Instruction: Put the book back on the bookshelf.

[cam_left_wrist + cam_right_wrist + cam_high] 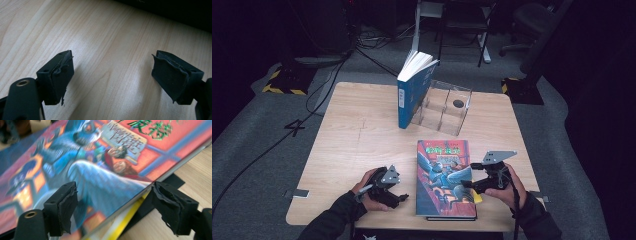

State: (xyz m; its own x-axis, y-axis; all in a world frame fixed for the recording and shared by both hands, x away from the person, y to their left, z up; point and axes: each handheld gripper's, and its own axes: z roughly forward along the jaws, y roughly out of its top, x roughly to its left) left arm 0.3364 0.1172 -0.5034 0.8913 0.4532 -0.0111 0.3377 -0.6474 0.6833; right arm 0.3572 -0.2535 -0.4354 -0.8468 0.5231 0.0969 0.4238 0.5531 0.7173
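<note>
Red-covered book lies flat on the surface, near edge, well short of the clear rack (blue book already upright beside it). Right tongs apart, straddling its right edge, not yet clamped. Left tongs apart, idle beside the book's left edge. Lift and shelving remain.

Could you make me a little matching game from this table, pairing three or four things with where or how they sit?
Things:
1. blue book
2. red book
3. clear box
4. left gripper

Places or states:
A. lying flat at the near edge of the table
B. standing upright, pages fanned at the top
C. jaws open over bare wood
D. see-through, just right of the upright book

Pairs: 1-B, 2-A, 3-D, 4-C
</note>
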